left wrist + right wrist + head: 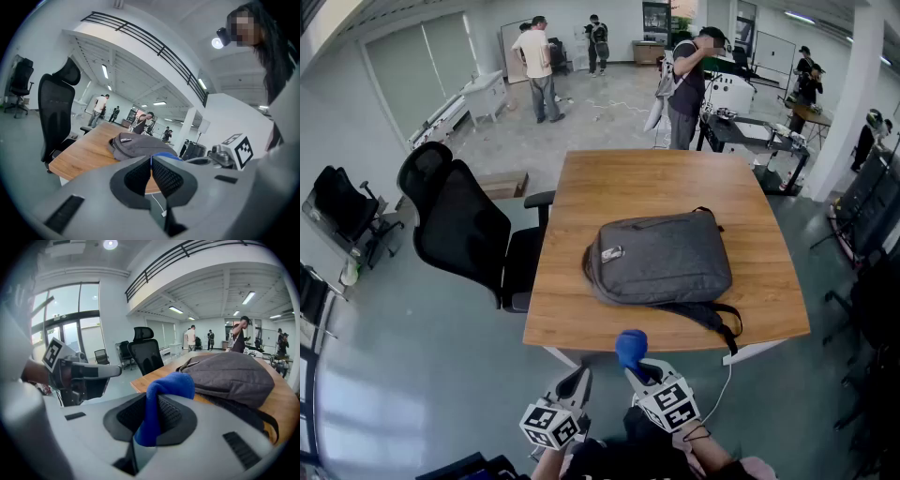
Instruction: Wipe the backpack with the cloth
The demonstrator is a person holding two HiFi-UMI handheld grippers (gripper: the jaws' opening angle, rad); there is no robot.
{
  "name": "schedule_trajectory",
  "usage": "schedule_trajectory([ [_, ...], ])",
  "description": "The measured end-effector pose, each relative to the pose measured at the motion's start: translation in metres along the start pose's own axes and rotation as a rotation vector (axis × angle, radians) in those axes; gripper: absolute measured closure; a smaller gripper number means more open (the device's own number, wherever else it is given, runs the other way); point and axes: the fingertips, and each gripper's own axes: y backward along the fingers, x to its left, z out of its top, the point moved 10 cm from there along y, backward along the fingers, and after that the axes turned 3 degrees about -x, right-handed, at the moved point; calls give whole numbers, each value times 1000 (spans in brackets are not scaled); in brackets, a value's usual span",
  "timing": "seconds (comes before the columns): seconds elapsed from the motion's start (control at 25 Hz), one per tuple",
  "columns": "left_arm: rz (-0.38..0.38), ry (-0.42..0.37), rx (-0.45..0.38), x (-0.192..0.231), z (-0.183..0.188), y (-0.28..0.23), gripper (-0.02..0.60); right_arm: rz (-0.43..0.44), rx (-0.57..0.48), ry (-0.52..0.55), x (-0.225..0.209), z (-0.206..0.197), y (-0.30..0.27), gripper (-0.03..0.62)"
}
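Observation:
A grey backpack (pixel 661 258) lies flat on the wooden table (pixel 609 187), its black straps trailing toward the near right edge. It also shows in the left gripper view as the backpack (pixel 136 145) and in the right gripper view as the backpack (pixel 229 373). My right gripper (pixel 636 366) is shut on a blue cloth (pixel 631 348), held just short of the table's near edge. The cloth (pixel 161 401) bunches up between the jaws. My left gripper (pixel 577 382) hangs beside it, shut and holding nothing; in its own view the left gripper (pixel 151 169) has its pads pressed together.
A black office chair (pixel 464 230) stands against the table's left side. Several people stand in the far part of the room. A workbench with equipment (pixel 750 131) lies beyond the table's far right corner. More black chairs (pixel 342 211) line the left wall.

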Motion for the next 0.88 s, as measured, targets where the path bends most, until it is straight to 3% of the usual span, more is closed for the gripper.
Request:
schedule_trajectory([
  [0.28,89,6,-17,1,8,-55,580,112,52,233,-54,33,-66,531],
  [0.4,133,11,-16,0,7,-59,580,151,72,277,-66,38,-95,531],
  [0.68,205,24,16,10,11,-54,581,165,109,256,-83,41,-144,531],
  [0.88,170,15,59,22,14,-73,580,105,146,217,-103,35,-156,531],
])
